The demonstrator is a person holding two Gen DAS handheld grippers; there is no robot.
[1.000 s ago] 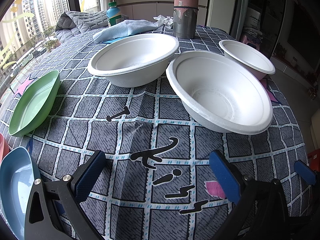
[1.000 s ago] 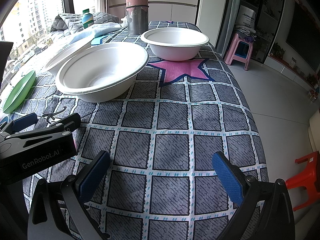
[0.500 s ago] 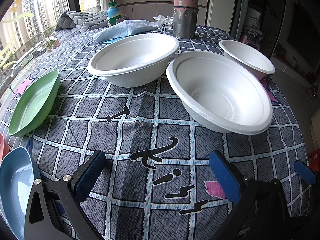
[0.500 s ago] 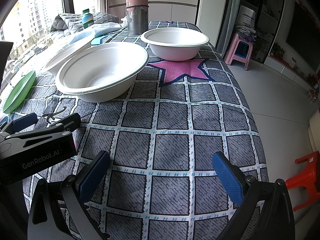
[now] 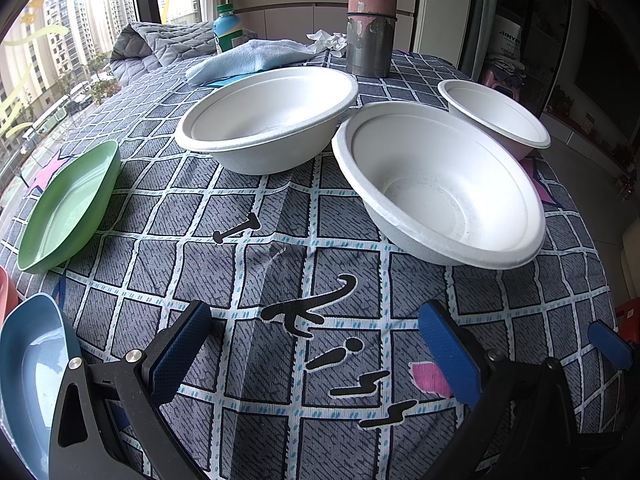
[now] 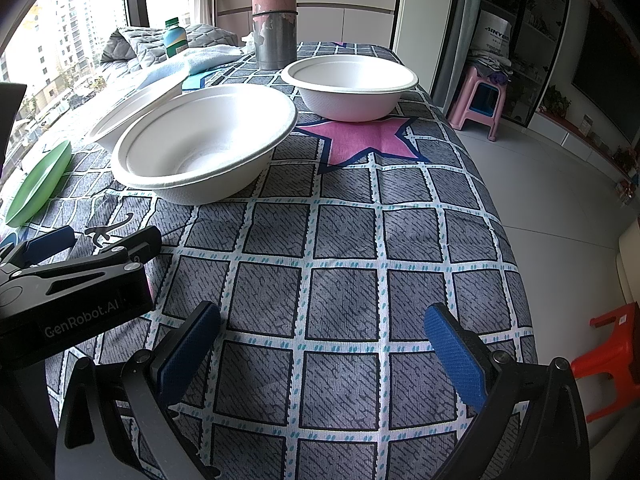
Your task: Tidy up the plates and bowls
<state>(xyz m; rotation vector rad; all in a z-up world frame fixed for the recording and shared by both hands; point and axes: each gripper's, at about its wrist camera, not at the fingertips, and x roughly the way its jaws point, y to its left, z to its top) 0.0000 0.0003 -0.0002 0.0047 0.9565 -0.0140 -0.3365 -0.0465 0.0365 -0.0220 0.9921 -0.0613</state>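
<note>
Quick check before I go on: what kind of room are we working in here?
Most likely a high-rise apartment's living or dining area. A table under a patterned cloth holds white bowls, big windows look onto tower blocks, and a pink plastic stool stands on the tiled floor.

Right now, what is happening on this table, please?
A person holds two grippers above a checked tablecloth. The left gripper and the right gripper are both open and hold nothing. Three white bowls stand apart: the near bowl, the far bowl and the small bowl. A green plate and a blue plate lie to the left. Nothing is stacked yet.
</note>
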